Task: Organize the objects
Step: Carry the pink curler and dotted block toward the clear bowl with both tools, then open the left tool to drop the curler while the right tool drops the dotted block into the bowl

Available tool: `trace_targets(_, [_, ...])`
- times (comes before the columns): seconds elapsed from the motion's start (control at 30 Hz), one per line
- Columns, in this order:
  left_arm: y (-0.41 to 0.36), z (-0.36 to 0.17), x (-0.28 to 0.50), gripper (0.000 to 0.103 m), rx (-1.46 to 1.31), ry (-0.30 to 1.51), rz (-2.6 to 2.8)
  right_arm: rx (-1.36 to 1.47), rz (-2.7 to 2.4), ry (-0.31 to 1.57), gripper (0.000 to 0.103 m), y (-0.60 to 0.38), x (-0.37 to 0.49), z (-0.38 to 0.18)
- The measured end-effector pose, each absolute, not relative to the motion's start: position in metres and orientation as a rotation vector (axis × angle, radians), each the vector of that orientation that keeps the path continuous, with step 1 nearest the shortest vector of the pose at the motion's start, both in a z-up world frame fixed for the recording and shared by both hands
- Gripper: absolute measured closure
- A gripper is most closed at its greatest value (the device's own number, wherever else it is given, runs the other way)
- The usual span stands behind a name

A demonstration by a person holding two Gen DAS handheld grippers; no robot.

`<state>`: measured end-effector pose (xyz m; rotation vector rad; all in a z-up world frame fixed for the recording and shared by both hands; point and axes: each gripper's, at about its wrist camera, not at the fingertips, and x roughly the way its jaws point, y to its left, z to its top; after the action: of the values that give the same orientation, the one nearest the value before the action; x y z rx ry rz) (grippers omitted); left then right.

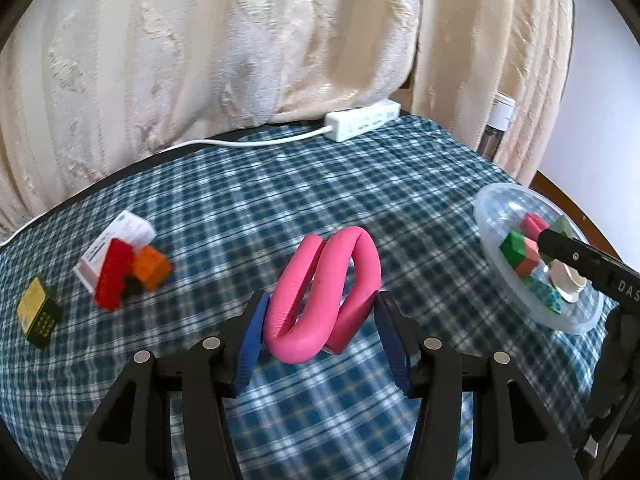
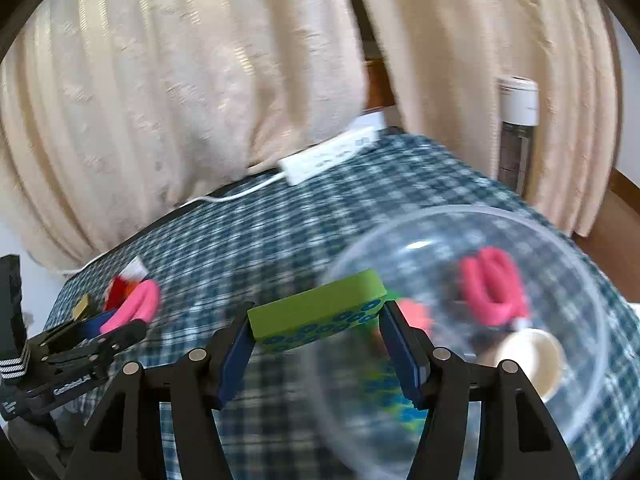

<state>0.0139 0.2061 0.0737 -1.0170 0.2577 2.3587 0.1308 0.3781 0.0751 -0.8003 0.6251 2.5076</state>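
Observation:
My left gripper (image 1: 321, 322) is shut on a bent pink foam tube (image 1: 324, 296) and holds it above the checked cloth. My right gripper (image 2: 316, 334) is shut on a green block with blue dots (image 2: 320, 312), held over the near rim of a clear plastic bowl (image 2: 592, 292). The bowl holds another pink tube (image 2: 492, 284), a small white cup (image 2: 532, 356) and coloured blocks. In the left wrist view the bowl (image 1: 496, 208) sits at the right with the right gripper's finger over it.
A red block (image 1: 114, 274), an orange block (image 1: 152, 266), a white box (image 1: 128, 232) and a small yellow-black box (image 1: 38, 312) lie at the left. A white power strip (image 1: 362, 120) lies at the table's far edge below a cream curtain. A bottle (image 2: 518, 128) stands beyond the table.

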Motion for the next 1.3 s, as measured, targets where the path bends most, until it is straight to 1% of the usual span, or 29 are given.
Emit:
trace_targets(0.4, [0.248,0.076,0.026,0.048,-1.002,0.3,2.294,-0.745,2.391,0.663,0.038,0.424,0.171,0.069])
trace_targets(0.63, [0.265,0.074,0.028,0.047,-1.004,0.31,2.264,-0.739,2.36,0.669,0.038,0.44,0.178,0.067])
trace_targets(0.9, [0.281,0.073,0.029,0.047,-1.005,0.326,2.239,-0.798,2.392,0.657,0.038,0.437,0.173,0.06])
trace_targets(0.93, [0.284,0.074,0.029,0.047,-1.003,0.329,2.236,-0.802,2.396,0.656,0.037,0.436,0.173,0.059])
trace_targets(1.0, [0.29,0.075,0.03,0.047,-1.0,0.332,2.227,-0.797,2.401,0.672,0.031,0.437,0.174,0.059])
trace_targets(1.3, [0.324,0.082,0.032,0.047,-0.967,0.352,2.175,-0.766,2.405,0.699,0.031,0.442,0.188,0.06])
